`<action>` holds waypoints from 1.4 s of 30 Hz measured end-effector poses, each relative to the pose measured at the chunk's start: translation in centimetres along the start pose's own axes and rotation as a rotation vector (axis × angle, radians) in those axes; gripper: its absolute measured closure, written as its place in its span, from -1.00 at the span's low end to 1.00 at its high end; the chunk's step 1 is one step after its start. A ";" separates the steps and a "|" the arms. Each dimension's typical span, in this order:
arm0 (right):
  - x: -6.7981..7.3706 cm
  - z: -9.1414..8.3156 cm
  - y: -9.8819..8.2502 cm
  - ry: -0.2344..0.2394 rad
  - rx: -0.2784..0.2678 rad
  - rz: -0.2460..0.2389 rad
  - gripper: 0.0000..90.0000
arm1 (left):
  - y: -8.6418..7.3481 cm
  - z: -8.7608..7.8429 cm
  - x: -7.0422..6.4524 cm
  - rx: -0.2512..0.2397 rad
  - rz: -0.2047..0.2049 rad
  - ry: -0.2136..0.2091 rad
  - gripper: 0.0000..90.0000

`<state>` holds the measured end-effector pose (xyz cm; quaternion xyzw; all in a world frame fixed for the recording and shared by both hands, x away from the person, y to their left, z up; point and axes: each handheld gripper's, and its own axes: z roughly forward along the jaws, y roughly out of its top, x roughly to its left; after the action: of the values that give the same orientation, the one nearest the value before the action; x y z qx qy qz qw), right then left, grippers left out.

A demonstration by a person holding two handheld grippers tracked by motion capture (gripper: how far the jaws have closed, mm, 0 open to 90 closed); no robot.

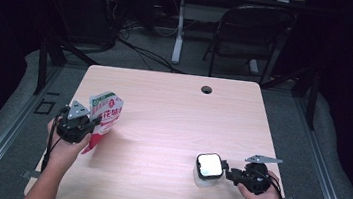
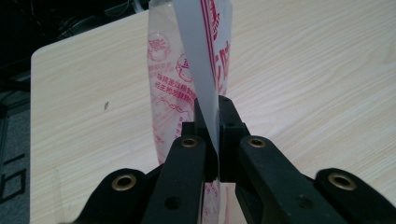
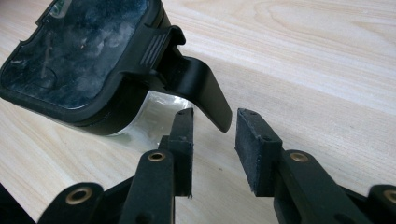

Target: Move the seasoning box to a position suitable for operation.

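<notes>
A white plastic bag (image 1: 107,114) with red print and a green label stands up off the left side of the table, and my left gripper (image 1: 92,125) is shut on its lower edge. In the left gripper view the bag's thin edge (image 2: 187,70) runs down between the closed jaws of the left gripper (image 2: 212,116). At the right front sits a clear container with a black-rimmed lid (image 1: 208,166). My right gripper (image 1: 229,173) is just right of it. In the right gripper view the lid (image 3: 79,51) has a black latch flap (image 3: 201,88) whose tip hangs between the parted jaws of the right gripper (image 3: 212,135), untouched.
The light wooden table (image 1: 173,109) has a round cable hole (image 1: 207,89) near its far edge. A dark folding chair (image 1: 252,32) and cables stand on the floor beyond. The container is close to the table's front edge.
</notes>
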<state>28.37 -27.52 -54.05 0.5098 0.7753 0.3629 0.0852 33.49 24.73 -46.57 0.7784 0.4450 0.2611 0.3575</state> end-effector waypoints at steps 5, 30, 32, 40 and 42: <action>0.0 -0.1 0.0 -0.004 -0.003 0.008 0.49 | 0.3 -0.4 -0.3 -0.020 0.011 -0.004 1.00; -0.2 -0.3 0.0 -0.007 -0.011 0.013 0.46 | 3.7 -0.3 -4.4 -0.072 0.100 -0.123 1.00; -0.2 -0.3 0.0 -0.007 -0.014 0.013 0.46 | 3.9 0.1 -4.8 -0.073 0.101 -0.139 1.00; -0.3 -0.4 0.0 -0.007 -0.015 0.014 0.45 | 5.1 1.0 -7.2 -0.077 0.149 -0.185 1.00; -0.2 -0.3 0.0 -0.005 -0.014 0.015 0.45 | 5.4 1.3 -7.8 -0.079 0.158 -0.197 1.00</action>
<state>28.29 -27.88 -53.87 0.5158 0.7688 0.3677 0.0880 33.50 15.56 -43.75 0.8183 0.3343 0.2280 0.4082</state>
